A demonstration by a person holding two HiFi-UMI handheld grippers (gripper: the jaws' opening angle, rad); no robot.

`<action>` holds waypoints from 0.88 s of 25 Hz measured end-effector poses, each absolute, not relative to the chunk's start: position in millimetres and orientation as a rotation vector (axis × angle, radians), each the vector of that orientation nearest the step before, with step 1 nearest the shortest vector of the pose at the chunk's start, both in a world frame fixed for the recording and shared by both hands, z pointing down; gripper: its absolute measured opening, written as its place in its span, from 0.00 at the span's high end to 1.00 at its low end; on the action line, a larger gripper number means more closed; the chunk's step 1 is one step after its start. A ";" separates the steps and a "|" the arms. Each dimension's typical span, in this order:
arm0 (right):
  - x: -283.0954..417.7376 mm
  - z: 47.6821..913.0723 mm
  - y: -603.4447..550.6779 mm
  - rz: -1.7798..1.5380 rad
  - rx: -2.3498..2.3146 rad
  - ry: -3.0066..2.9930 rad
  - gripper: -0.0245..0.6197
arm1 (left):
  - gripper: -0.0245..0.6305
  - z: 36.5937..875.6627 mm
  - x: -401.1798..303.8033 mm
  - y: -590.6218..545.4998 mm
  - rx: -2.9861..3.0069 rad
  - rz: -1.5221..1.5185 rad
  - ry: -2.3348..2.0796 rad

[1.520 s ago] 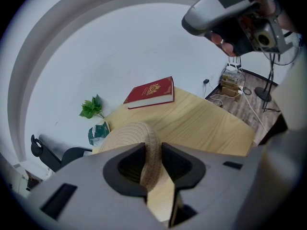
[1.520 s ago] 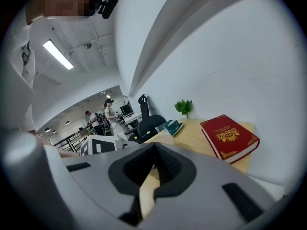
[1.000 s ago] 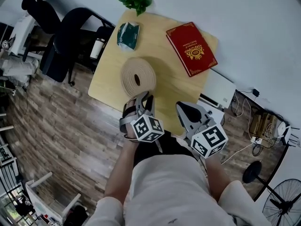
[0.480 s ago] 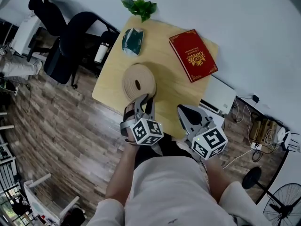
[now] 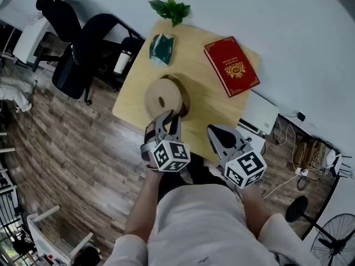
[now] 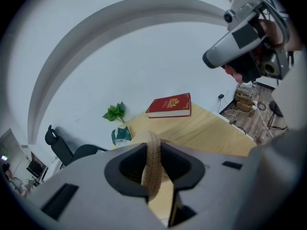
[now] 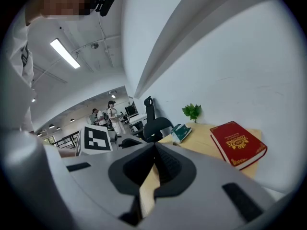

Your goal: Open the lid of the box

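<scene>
A round beige lid (image 5: 163, 97) with a hole in its middle lies on the wooden table (image 5: 211, 101). A darker brown band (image 5: 183, 101) shows under its right edge. My left gripper (image 5: 169, 118) is shut on the lid's near rim. In the left gripper view, that beige rim (image 6: 153, 162) stands edge-on between the jaws of the left gripper (image 6: 154, 178). My right gripper (image 5: 217, 133) hovers over the table's near edge, right of the lid. Its jaws are together and hold nothing. In its own view the right gripper (image 7: 152, 169) points across the table.
A red book (image 5: 231, 65) lies at the table's far right, a green packet (image 5: 161, 49) at the far left, and a small plant (image 5: 171, 9) behind it. Black office chairs (image 5: 83, 43) stand left of the table. A white unit and cables (image 5: 260, 112) sit to the right.
The lid has come up a little in the left gripper's hold, and a dark band now shows at its right edge. The right gripper has hardly moved.
</scene>
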State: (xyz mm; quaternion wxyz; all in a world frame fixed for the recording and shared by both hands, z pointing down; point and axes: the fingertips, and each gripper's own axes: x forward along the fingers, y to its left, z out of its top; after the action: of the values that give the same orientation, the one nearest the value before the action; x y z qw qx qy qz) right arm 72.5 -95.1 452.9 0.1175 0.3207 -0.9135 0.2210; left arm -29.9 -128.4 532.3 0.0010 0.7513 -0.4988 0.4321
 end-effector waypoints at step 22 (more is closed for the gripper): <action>4.5 420.9 -77.0 0.576 1.058 -2.666 0.96 | 0.82 495.8 -120.8 -106.1 2.377 1.182 -1.635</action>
State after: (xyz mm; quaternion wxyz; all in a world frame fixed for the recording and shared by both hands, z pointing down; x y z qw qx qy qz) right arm 4.5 -77.0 420.9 0.1076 0.3595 -0.9060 0.1959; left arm -120.8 -106.1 495.8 0.0118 0.7624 -0.5243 0.3790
